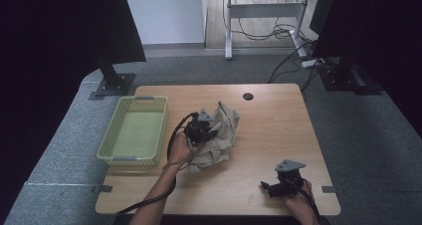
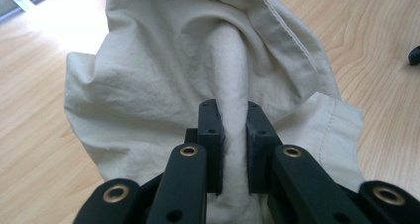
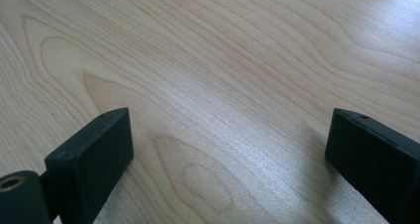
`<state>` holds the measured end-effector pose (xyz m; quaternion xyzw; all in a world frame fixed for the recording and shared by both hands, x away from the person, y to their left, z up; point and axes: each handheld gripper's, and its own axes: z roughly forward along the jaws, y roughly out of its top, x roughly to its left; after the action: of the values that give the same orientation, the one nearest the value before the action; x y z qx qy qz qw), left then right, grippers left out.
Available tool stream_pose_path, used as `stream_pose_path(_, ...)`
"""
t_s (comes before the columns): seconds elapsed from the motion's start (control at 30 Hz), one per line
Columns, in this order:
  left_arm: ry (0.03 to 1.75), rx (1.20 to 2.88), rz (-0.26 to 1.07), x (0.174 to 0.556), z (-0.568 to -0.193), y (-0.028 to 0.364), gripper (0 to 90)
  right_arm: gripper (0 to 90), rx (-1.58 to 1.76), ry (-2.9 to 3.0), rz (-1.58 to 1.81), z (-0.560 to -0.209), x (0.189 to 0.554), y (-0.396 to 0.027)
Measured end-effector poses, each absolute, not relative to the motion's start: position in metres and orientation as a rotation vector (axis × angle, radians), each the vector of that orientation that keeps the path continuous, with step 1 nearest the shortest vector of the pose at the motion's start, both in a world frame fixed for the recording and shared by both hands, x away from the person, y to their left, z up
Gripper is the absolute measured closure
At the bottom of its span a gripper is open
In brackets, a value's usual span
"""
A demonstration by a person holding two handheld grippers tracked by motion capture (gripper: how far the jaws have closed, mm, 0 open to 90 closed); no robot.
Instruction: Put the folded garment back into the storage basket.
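The left gripper point(image 1: 206, 127) is pinching a fold of the beige cloth point(image 1: 219, 135) near the middle of the high view, just right of the green basket point(image 1: 112, 146). In the left gripper view the two black jaws are clamping a raised ridge of the cloth point(image 2: 163, 75) at centre frame, and the rest of the fabric is draping away toward the top of that frame. The cloth is sitting as a crumpled heap on the wooden counter point(image 1: 268, 130), part of it bunching up at the gripper, the remainder resting on the wood.

The right gripper point(image 1: 271, 187) is lying low at the lower right of the high view, well apart from the cloth. In the right gripper view its jaws are standing wide apart over bare counter point(image 3: 213, 85), with nothing between them.

Judging by this, the work is only beginning: the cloth is grasped but is neither spread, folded nor in the basket, whose floor is showing bare. Which of these is intended I cannot tell. What appears left is the main handling of the cloth, probably with the idle right gripper joining in.

Counted: one cloth, one basket, two grippers, one counter.
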<state>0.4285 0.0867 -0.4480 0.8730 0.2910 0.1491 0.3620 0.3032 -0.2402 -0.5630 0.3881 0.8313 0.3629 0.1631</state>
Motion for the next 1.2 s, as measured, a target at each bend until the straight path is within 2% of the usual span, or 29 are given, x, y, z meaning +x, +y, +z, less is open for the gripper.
stream_pose_path(0.77,0.772,2.215,0.517,0.418,-0.389,0.147,80.6,4.3,1.105,2.371,1.034,-0.563,0.303,-0.240)
stream_pose_path(1.2,0.814,2.217,0.559,0.421,-0.369,0.189,80.6,4.3,1.105,2.371,1.034,-0.563,0.303,-0.240)
